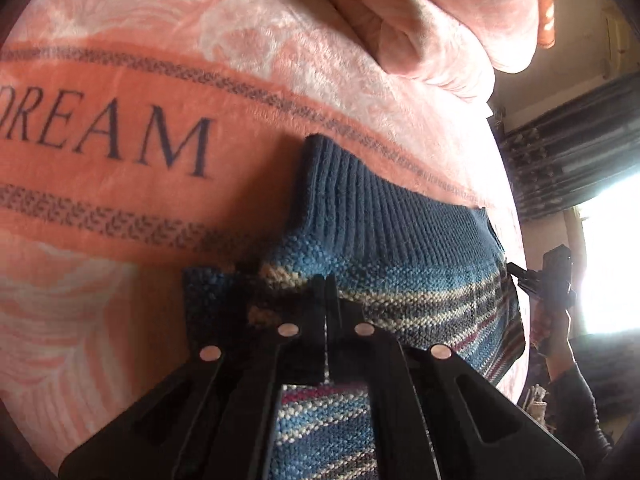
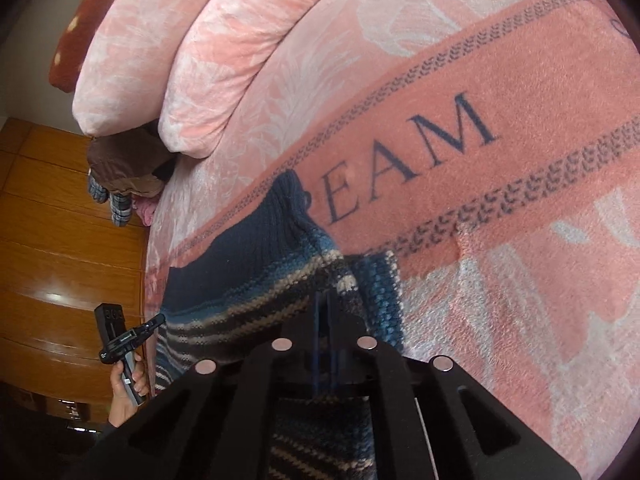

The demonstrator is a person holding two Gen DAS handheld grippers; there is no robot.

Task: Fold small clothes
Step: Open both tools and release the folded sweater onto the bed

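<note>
A small knitted sweater (image 1: 400, 248), blue with cream and maroon stripes and a dark ribbed band, hangs stretched over a pink blanket (image 1: 120, 208) printed "DREAM". In the left wrist view my left gripper (image 1: 326, 282) is shut on the sweater's striped edge, and the knit runs down between its fingers. My right gripper (image 1: 515, 273), held by a hand, pinches the sweater's far right edge. From the right wrist view, my right gripper (image 2: 324, 298) is shut on the sweater (image 2: 248, 264). There the left gripper (image 2: 158, 320) meets the garment's left edge.
Folded pink quilts (image 2: 208, 52) are stacked at the back of the bed, with a brown dotted cushion (image 2: 76, 24) behind. A wooden wardrobe (image 2: 52, 264) stands beside the bed, and plaid and brown clothes (image 2: 120, 176) lie at its edge. A bright window (image 1: 612, 256) and dark curtain (image 1: 568, 152) show on the right.
</note>
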